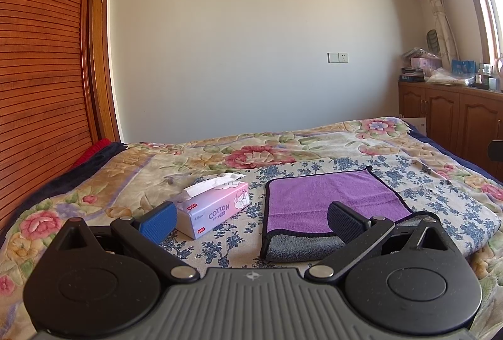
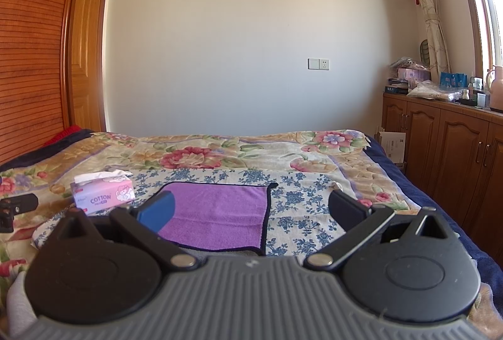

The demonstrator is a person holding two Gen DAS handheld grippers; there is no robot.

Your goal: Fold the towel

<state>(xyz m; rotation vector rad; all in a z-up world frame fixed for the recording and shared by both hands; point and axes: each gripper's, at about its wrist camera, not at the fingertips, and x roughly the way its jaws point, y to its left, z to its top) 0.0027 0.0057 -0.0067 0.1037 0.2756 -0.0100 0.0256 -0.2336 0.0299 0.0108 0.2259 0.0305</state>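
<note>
A purple towel (image 1: 327,201) with a dark border lies flat on the blue-flowered cloth on the bed; its near edge is turned over and shows the grey underside (image 1: 301,247). It also shows in the right wrist view (image 2: 220,214). My left gripper (image 1: 251,222) is open and empty, hovering just before the towel's near left corner. My right gripper (image 2: 251,212) is open and empty, above the towel's near right part. Part of the left gripper (image 2: 15,208) shows at the left edge of the right wrist view.
A pink tissue box (image 1: 213,205) marked COTTON stands left of the towel, also in the right wrist view (image 2: 103,194). The bed has a flowered quilt (image 1: 251,154). A wooden wardrobe (image 1: 37,57) stands left, wooden cabinets (image 2: 446,148) with clutter stand right.
</note>
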